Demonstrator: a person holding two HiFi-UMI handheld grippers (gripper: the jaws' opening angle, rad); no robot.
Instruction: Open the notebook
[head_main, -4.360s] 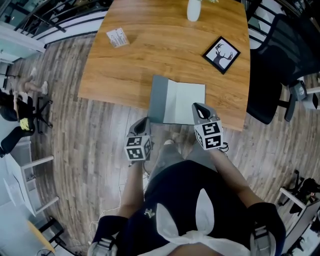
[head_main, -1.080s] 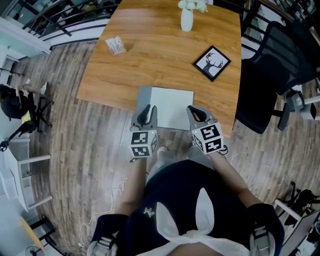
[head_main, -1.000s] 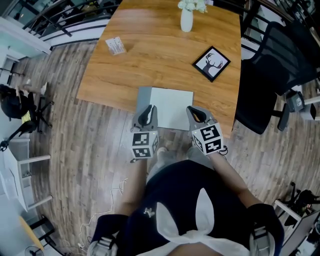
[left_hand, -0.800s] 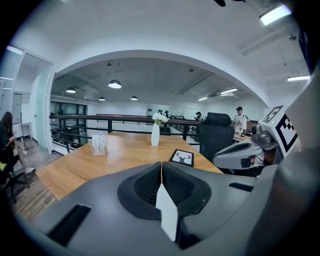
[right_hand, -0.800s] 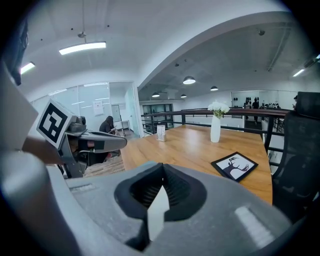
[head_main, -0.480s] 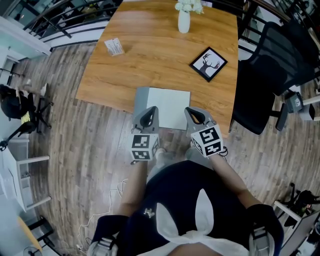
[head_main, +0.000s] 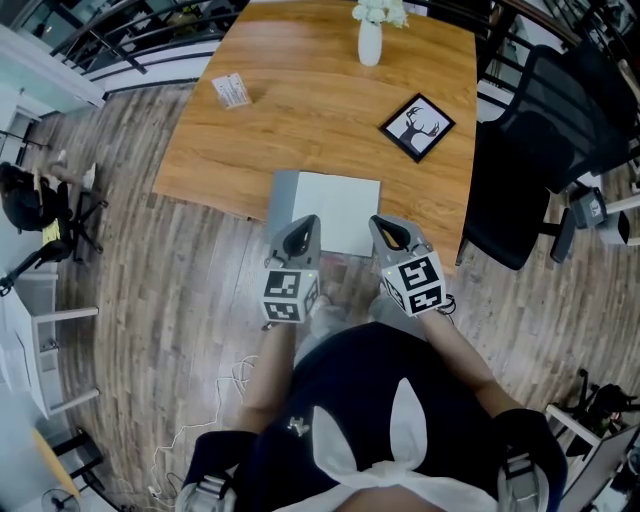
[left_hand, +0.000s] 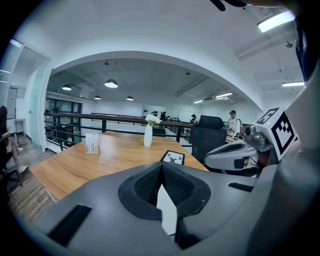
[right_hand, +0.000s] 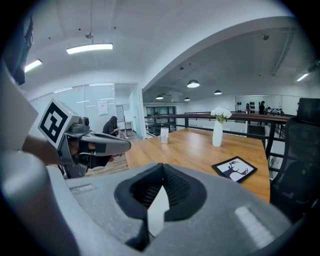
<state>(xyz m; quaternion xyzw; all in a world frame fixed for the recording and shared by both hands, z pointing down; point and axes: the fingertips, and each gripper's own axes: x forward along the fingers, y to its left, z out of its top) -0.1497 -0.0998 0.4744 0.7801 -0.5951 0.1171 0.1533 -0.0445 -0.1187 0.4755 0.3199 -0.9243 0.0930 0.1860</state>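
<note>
- The notebook (head_main: 340, 208), with a white page facing up and a grey strip of cover along its left side, lies flat at the near edge of the light-brown wooden table (head_main: 300, 140), a little right of the edge's middle.
- No writing can be made out on the white page from the head view.
- The left gripper (head_main: 304, 222), grey with a cube of black-and-white square markers (head_main: 290, 295) at its rear, is over the notebook's near-left corner. In its own view the jaws are clenched tip to tip, and a sliver of white paper shows in the gap below the tips. I cannot tell whether a page is pinched.
- The right gripper (head_main: 379, 224), of the same grey build with its own marker cube (head_main: 415, 283), is over the notebook's near-right corner. Its jaws are likewise pressed together at the tips, with white paper showing beneath them.
- The marker cubes carry only blocky square patterns, with no letters.
- A black-framed square picture (head_main: 416, 127) lies flat to the right beyond the notebook. It shows a black stag's head with antlers on white.
- A small white card stand (head_main: 232, 90) sits near the table's far-left side; its print is too small to read.
- A slim white vase (head_main: 370, 44) with white flowers stands at the far edge.
- A black office chair (head_main: 520, 160) is beside the table's right side, on the grey wood-plank floor (head_main: 180, 260).
</note>
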